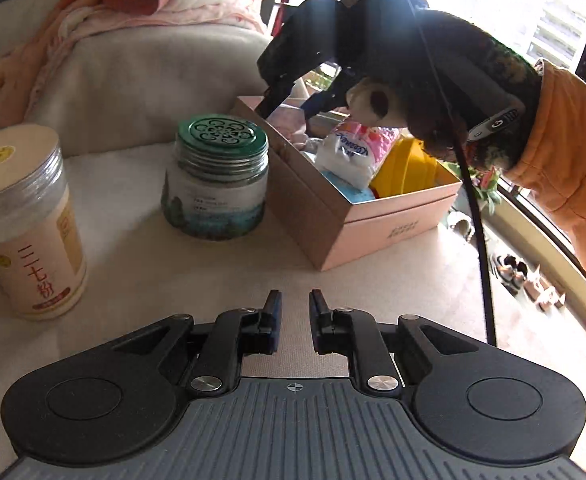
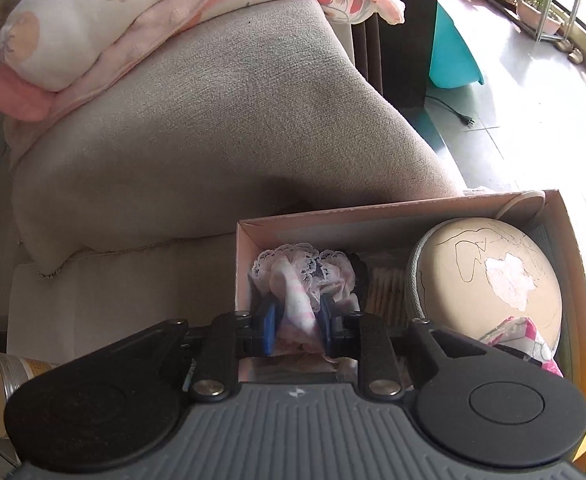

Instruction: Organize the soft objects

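A pink cardboard box stands on the grey sofa seat, its rim under my right gripper. In the box's left corner lies a pink and white cloth with lace trim. My right gripper points down into that corner, its blue pads on either side of the cloth and slightly parted. From the left wrist view the right gripper hangs over the box's far end. My left gripper hovers over the bare seat in front of the box, its jaws almost together and empty.
The box also holds a round beige cushion-like object, a tissue pack and a yellow item. A green-lidded jar and a cream jar stand left of it. Pink blankets lie on the backrest. An orange sleeve is at right.
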Demonstrator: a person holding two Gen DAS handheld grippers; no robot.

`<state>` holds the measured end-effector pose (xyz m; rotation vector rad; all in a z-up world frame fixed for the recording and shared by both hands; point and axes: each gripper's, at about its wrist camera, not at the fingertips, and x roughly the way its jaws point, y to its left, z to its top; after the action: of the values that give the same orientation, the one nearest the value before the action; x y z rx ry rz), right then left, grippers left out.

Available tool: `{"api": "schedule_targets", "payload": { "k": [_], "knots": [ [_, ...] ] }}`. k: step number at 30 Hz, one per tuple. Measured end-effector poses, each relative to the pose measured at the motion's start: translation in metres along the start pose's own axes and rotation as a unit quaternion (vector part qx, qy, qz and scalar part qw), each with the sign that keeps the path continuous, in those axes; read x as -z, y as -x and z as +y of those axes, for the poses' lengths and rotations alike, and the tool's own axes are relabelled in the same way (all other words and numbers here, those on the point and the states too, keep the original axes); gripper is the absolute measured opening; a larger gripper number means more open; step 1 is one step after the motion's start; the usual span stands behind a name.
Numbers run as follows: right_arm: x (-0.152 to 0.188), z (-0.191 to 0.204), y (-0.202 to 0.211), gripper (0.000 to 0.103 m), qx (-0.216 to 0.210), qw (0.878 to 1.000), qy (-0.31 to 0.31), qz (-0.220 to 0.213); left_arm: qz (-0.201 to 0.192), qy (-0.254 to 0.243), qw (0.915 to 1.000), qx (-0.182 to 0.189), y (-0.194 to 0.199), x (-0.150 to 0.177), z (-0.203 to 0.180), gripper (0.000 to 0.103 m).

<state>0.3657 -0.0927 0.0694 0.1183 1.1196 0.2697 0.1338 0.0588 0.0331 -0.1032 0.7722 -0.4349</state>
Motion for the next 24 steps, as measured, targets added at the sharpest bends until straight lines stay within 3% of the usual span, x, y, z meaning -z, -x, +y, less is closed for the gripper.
{"api": "schedule_targets", "payload": {
  "k": [4,7,11,16,21,23,24],
  "knots": [
    [0.022,0.003,0.065,0.062,-0.017,0.996,0.008,-0.085,-0.001,0.001,0.9999,-0.012,0.006,0.002,0.004,0.016],
    [0.059,-0.003,0.114,0.064,-0.036,0.99,0.014,-0.133,-0.001,-0.016,0.9991,-0.039,0.015,0.012,0.004,0.016],
    [0.121,-0.009,0.147,0.069,-0.039,0.983,0.052,-0.172,0.007,-0.01,0.9959,-0.09,0.034,0.032,0.009,0.016],
    [0.197,-0.011,0.143,0.076,-0.011,0.976,0.113,-0.188,0.012,-0.004,0.9838,-0.179,0.065,0.066,0.0,0.016],
    [0.251,-0.02,0.107,0.078,-0.023,0.983,0.116,-0.142,-0.004,0.008,0.9779,-0.209,0.066,0.093,-0.021,0.017],
    [0.266,-0.024,0.096,0.078,-0.016,0.983,0.118,-0.137,-0.014,0.019,0.9795,-0.2,0.061,0.093,-0.028,0.017],
    [0.27,-0.025,0.093,0.078,-0.013,0.983,0.12,-0.136,-0.022,0.028,0.9809,-0.191,0.056,0.091,-0.031,0.022]
  ]
}}
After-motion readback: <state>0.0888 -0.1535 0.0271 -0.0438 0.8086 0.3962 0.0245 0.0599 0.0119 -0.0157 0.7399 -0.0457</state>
